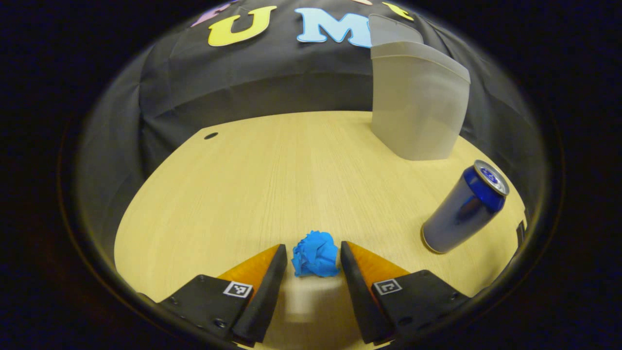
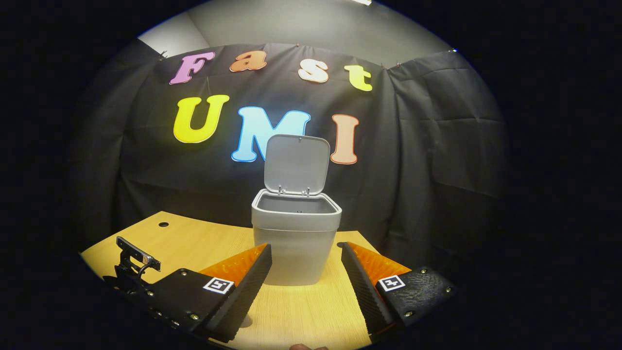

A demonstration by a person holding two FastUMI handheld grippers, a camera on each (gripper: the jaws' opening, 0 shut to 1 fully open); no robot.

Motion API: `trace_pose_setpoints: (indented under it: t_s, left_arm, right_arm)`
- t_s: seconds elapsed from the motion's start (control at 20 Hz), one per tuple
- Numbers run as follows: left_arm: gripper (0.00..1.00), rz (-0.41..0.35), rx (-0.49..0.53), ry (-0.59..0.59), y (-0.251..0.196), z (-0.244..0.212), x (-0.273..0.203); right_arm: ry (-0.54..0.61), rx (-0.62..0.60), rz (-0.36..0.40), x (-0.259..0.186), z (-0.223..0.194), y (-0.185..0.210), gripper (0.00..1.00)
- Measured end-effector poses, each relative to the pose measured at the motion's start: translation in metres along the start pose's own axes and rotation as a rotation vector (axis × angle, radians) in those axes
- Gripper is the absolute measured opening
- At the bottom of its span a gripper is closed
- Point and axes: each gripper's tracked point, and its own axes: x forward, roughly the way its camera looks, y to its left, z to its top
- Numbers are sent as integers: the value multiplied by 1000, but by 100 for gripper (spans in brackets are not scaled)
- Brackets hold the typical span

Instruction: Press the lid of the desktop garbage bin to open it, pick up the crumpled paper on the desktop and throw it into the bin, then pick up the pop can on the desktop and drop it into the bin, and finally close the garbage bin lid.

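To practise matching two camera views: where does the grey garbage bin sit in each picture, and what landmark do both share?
Left gripper view: garbage bin upper right, beyond the pop can.
Right gripper view: centre, lid raised, beyond the open right gripper.
Shared landmark: the desk's round hole.

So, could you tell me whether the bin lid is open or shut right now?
Open. In the right gripper view the lid stands upright behind the bin, hinged at its back rim, leaving the mouth uncovered.

Dim booth, strong fisheye edge distortion.
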Motion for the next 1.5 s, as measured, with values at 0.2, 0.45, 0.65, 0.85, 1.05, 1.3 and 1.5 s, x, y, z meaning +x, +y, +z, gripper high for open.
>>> trace_pose_setpoints:
  t_s: [0.2,0.45,0.65,0.85,1.05,1.3,1.5]
  left_arm:
    - [56,1,7,-5,-3,1,4]
    - [32,4,17,-14,-4,2,1]
    - [22,42,25,-53,5,11,-10]
    - [23,35,40,-121,2,38,-29]
    - [22,17,14,-197,-6,76,-50]
    - [21,-2,5,-292,-18,125,-72]
    - [21,-45,23,-388,-38,175,-95]
  right_arm:
    - [-2,6,8,4,1,1,93]
    - [-13,3,23,8,3,5,93]
    - [-23,19,19,11,5,0,93]
    - [-26,29,15,14,4,-5,93]
    - [-29,42,15,15,2,-9,93]
    - [-54,38,0,14,7,-16,93]
    - [-50,44,-21,11,3,-25,93]
